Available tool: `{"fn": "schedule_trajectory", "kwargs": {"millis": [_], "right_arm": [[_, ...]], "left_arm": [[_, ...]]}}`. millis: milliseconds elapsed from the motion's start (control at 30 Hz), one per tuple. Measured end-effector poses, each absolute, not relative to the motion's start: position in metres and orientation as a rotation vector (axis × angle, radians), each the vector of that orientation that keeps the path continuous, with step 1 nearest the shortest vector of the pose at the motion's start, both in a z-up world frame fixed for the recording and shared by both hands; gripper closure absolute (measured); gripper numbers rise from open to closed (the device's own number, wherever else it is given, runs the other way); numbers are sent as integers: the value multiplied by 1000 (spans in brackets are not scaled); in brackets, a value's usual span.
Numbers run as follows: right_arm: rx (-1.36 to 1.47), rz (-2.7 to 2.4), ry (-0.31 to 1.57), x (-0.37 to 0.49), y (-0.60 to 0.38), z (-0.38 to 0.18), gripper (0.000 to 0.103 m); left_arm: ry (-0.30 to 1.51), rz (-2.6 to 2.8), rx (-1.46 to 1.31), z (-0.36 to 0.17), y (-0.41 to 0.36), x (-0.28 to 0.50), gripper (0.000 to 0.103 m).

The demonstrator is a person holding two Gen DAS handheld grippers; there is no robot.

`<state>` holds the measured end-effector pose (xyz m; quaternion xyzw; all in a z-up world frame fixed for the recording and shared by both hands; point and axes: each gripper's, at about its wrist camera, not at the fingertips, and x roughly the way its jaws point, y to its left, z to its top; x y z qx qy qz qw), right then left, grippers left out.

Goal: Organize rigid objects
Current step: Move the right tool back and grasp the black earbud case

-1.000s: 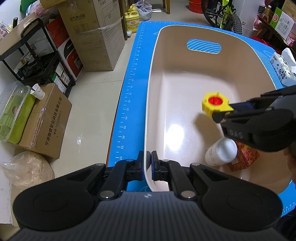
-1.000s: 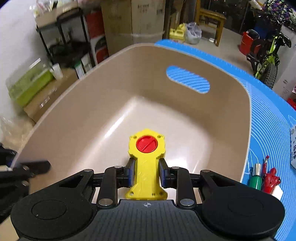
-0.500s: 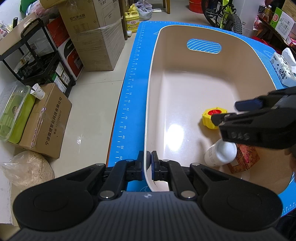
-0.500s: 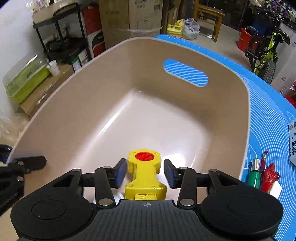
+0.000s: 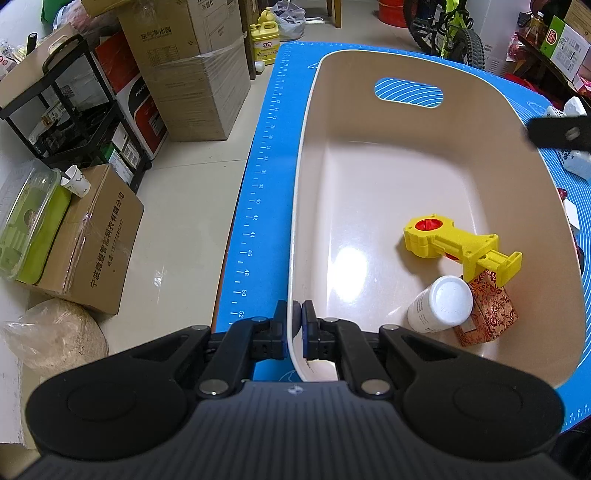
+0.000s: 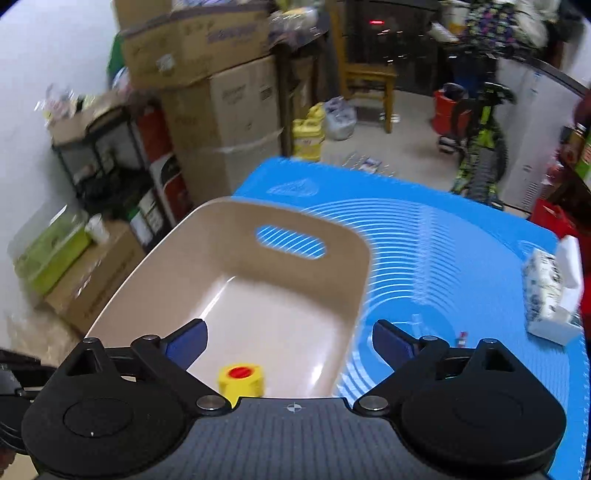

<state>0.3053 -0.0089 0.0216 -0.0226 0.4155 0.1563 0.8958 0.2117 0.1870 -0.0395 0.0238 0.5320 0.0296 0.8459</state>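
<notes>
A beige plastic basin [image 5: 384, 62] stands on the blue mat [image 5: 258, 177]. My left gripper [image 5: 294, 328] is shut on the basin's near rim. Inside the basin lie a yellow toy with a red cap [image 5: 454, 245], a white bottle [image 5: 441, 304] and a red patterned box [image 5: 489, 312]; the toy's tail rests on the box. My right gripper [image 6: 290, 338] hangs above the basin [image 6: 236, 210], its jaws opening wide with nothing between them. The yellow toy [image 6: 241, 380] shows just below it. One dark piece of the right gripper [image 5: 559, 133] sits at the right edge of the left wrist view.
A tissue pack [image 6: 550, 291] and small items [image 6: 461, 338] lie on the mat [image 6: 443, 236] right of the basin. Beyond the table's left edge are cardboard boxes [image 5: 92, 240], a black rack [image 5: 74, 110] and a green container [image 5: 26, 229]. A bicycle [image 5: 450, 26] and a chair [image 6: 369, 74] stand farther off.
My right gripper opened and let go of the yellow toy, which dropped into the basin onto the box. That gripper then rose and drew back to the right. The left gripper kept its hold.
</notes>
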Motion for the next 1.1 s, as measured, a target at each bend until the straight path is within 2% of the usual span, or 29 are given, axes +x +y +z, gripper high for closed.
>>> {"fn": "schedule_trajectory", "kwargs": {"millis": [233,467,733,1100], "right_arm": [[7,182,844,313,-80,22,5],[24,47,910,307,-145,-11,5],[22,-31,994,293,-173,-60,6],[8,9,1059,272,-178,-92,7]], "left_arm": [[1124,61,55,-39,187,211,94],[1125,61,55,-39,187,211,94],[1125,62,56,-39,187,212,94],[1126,63,63,-37,187,213,93]]}}
